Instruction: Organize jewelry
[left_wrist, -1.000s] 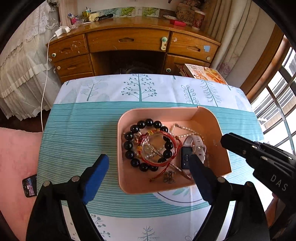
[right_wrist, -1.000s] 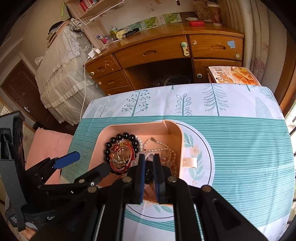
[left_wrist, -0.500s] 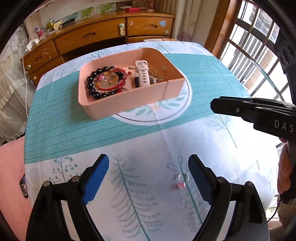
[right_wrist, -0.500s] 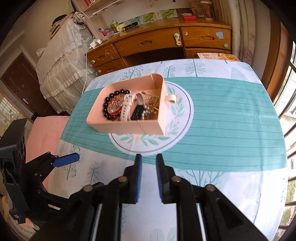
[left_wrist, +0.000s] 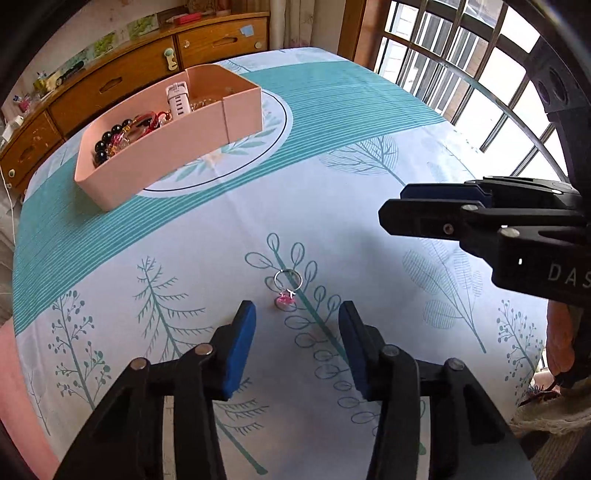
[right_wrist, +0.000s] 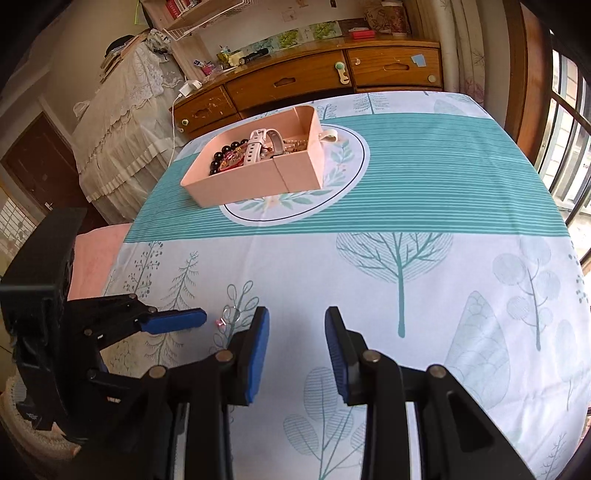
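A silver ring with a pink stone (left_wrist: 286, 290) lies on the tablecloth just ahead of my left gripper (left_wrist: 297, 321), which is open and empty. The ring also shows small in the right wrist view (right_wrist: 227, 317). My right gripper (right_wrist: 297, 332) is open and empty over the near part of the table, to the right of the ring; it shows from the side in the left wrist view (left_wrist: 436, 212). The pink box (left_wrist: 166, 144) holds a black bead bracelet (left_wrist: 107, 138), a red cord bracelet and a white watch band (right_wrist: 256, 146); it stands far back on the table (right_wrist: 258, 177).
The table with a teal and white tree-print cloth (right_wrist: 424, 206) fills both views. A wooden desk with drawers (right_wrist: 295, 79) stands behind it. Windows (left_wrist: 461, 74) are to the right. A pink cushion (right_wrist: 92, 254) lies off the left edge.
Both grippers pulled back from the pink box to the near side of the table. The right gripper opened. The left gripper's jaws narrowed and moved close to the ring.
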